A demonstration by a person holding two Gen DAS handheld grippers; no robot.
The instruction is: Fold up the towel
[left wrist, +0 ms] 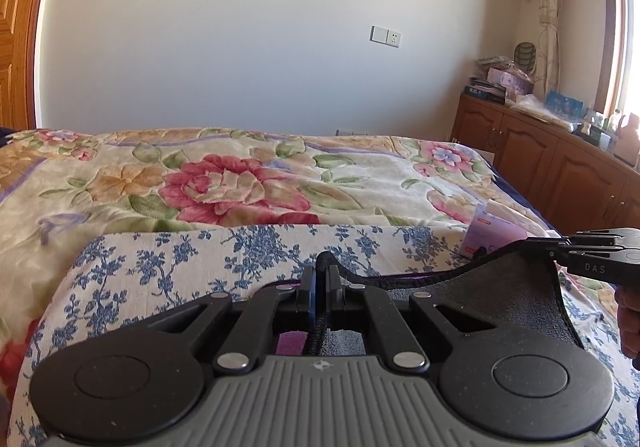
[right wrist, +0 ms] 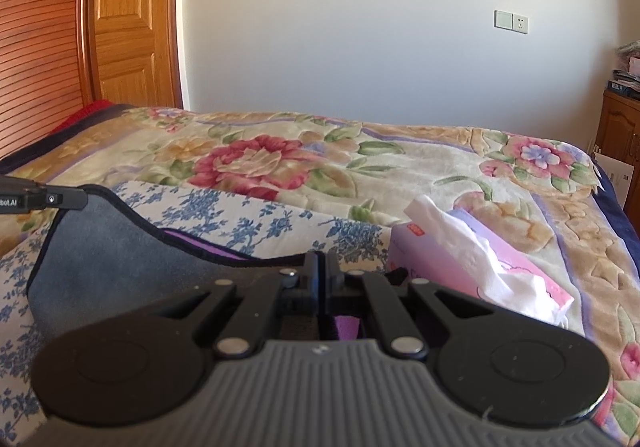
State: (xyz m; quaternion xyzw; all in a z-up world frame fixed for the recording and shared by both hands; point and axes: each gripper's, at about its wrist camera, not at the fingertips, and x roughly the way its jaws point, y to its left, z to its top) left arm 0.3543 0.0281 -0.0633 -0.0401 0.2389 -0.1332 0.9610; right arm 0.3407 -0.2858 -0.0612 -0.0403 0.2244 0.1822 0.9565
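The towel (left wrist: 500, 287) is dark grey with a black corded hem and a purple underside; it also shows in the right wrist view (right wrist: 120, 247). It is held up off a blue-and-white floral cloth (left wrist: 160, 267) on the bed. My left gripper (left wrist: 322, 271) is shut on the towel's hem. My right gripper (right wrist: 322, 263) is shut on the same hem further right; it shows in the left wrist view (left wrist: 560, 245). The left gripper shows at the left edge of the right wrist view (right wrist: 78, 200). The hem sags between the two grippers.
A pink tissue box (right wrist: 472, 267) with tissue sticking out lies on the flowered bed cover (right wrist: 320, 167) just right of the towel. Wooden cabinets (left wrist: 560, 167) with clutter stand at the right. A wooden door (right wrist: 128, 19) is at the left.
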